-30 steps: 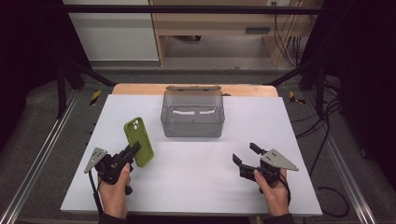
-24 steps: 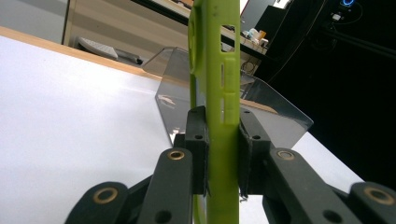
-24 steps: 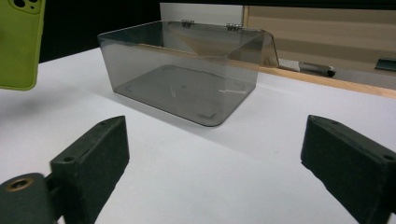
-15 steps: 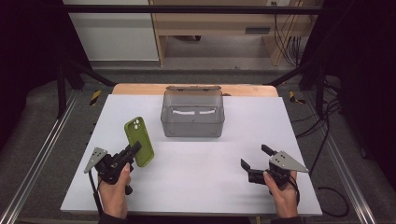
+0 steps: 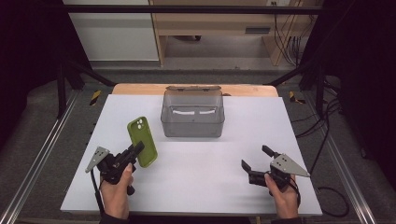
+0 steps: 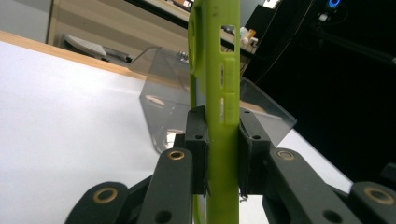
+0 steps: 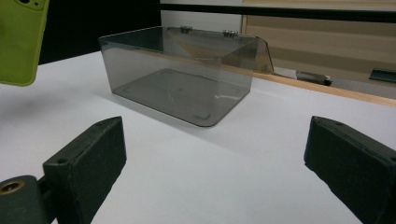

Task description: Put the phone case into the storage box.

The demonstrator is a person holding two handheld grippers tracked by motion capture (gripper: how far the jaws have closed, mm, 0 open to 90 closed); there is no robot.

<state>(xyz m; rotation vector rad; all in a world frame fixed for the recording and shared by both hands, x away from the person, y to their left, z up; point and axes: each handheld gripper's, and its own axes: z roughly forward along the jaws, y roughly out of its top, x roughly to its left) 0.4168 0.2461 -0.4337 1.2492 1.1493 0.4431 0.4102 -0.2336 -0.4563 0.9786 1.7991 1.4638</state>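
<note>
Left gripper clamped the phone case, lifted; right gripper wide, empty. Next: carry case into box.

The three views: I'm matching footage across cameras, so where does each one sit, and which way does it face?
High view: above the person's side, looking forward and down on the white table; both hands show, left gripper and right gripper.
Left gripper view: rides the left gripper, looking along its jaws shut on the green phone case, toward the clear box.
Right gripper view: rides the right gripper, looking between its open jaws toward the clear box.
Shared: all three show the box and case.
</note>
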